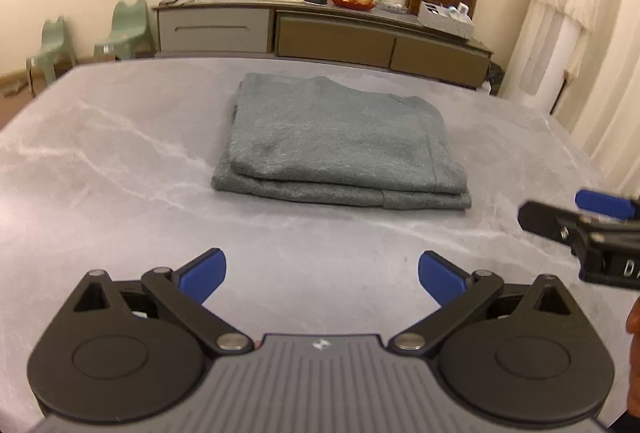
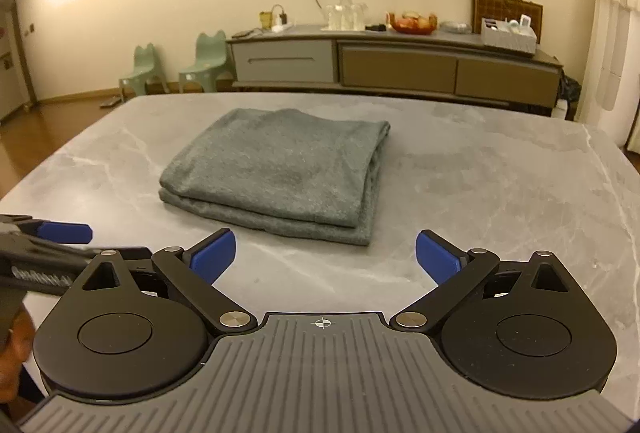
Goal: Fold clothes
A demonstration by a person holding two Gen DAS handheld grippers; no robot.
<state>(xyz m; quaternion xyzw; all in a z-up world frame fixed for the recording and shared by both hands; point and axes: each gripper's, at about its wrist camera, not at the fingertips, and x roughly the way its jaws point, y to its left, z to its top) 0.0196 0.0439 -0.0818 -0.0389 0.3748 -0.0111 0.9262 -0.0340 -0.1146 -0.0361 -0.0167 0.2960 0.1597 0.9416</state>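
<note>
A grey-green garment (image 1: 340, 141) lies folded into a neat layered rectangle mid-desk (image 1: 120, 161), apart from the left claw (image 1: 322, 275) and right claw (image 2: 325, 257), both spread wide and empty short of it; any further fold would want edges aligned squarely.

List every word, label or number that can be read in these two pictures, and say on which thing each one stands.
"DA": white letters on the side of the right gripper, cut off by the picture's edge.
White lettering on the side of the left gripper: too blurred to read.
Crosshair mark, no letters: on the right gripper's grey body.
Folded grey garment and marble table: no text.
</note>
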